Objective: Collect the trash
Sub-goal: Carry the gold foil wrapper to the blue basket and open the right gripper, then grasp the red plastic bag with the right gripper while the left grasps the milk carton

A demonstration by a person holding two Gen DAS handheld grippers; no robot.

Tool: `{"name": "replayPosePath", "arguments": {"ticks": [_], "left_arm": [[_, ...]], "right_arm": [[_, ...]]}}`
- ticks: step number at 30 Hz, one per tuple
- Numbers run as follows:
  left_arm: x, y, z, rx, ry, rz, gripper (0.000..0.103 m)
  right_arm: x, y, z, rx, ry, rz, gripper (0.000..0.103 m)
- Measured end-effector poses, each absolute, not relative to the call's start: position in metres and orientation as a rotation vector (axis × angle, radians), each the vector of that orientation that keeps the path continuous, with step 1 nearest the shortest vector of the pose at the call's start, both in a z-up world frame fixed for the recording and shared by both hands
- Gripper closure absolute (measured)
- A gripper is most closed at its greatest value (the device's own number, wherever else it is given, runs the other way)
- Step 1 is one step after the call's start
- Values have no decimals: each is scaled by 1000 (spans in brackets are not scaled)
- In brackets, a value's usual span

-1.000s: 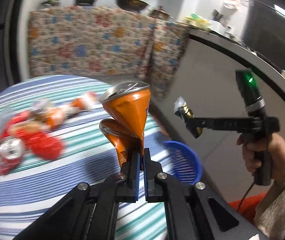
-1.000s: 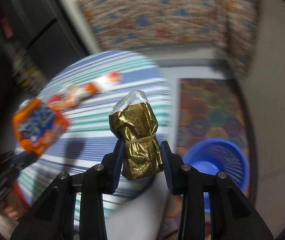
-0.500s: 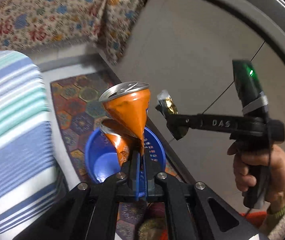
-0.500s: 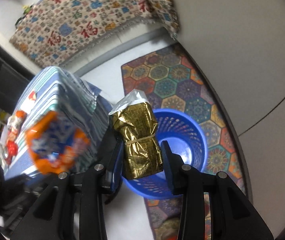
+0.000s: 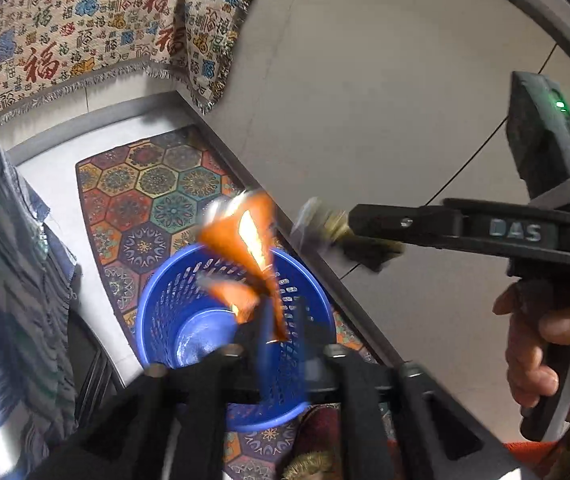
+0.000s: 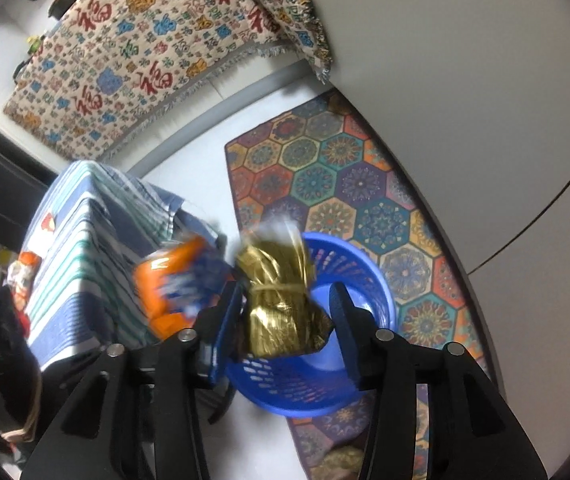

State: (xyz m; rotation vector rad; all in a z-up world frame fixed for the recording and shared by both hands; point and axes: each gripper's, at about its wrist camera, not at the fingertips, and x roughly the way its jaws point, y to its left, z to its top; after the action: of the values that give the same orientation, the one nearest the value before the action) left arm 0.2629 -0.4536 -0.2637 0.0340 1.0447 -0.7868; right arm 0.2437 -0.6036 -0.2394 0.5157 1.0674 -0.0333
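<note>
A blue plastic basket [image 5: 189, 320] stands on the patterned rug; it also shows in the right wrist view [image 6: 369, 280]. My left gripper [image 5: 281, 336] is above the basket, jaws blurred and spread apart, with the crushed orange can [image 5: 245, 252] blurred between and above them. My right gripper [image 6: 285, 312] has its jaws spread wide; the gold foil wrapper [image 6: 281, 300] hangs between them, touching the left pad only, over the basket. The orange can also shows blurred in the right wrist view [image 6: 173, 284].
A striped-cloth table [image 6: 81, 248] with more trash [image 6: 25, 272] stands left of the basket. A hexagon-pattern rug [image 5: 145, 192] lies under the basket. A grey wall [image 5: 385, 120] runs on the right, and a floral cloth [image 6: 157, 52] hangs behind.
Both grippers moved from over the table to above the basket. Both sets of jaws have opened, and the can and the foil wrapper are blurred, coming loose.
</note>
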Motion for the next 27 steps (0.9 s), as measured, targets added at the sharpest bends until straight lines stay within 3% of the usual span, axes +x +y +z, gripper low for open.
{"name": "replayPosePath", "arguments": {"ticks": [1,3,8,10,14,22,24,27], "left_arm": [[266,-454,-266,32,1041,-782,52],[271,-454,-269,24,1025,-771,43],[269,-436,-252,-21,953,-734,38],[262,-425,-238,-39,905,-721,30],[240,-396,-206,-73,831,-714,27],[191,-321,-162,-33,847,-621,27],[180,-301,-158,2,851,-563,17],[170,-270,-161,41,825,-481,17]], "right_arm": [[243,-606,-240,524,1065,-36,48],[243,-610,-241,533,1058,-51,44],[241,-614,-227,528,1010,-81,36],[240,-610,-216,487,978,-96,26],[237,-592,-184,388,871,-118,8],[227,-542,-137,258,678,-112,3],[225,-526,-130,253,654,-92,3],[224,-497,-124,277,630,-33,3]]}}
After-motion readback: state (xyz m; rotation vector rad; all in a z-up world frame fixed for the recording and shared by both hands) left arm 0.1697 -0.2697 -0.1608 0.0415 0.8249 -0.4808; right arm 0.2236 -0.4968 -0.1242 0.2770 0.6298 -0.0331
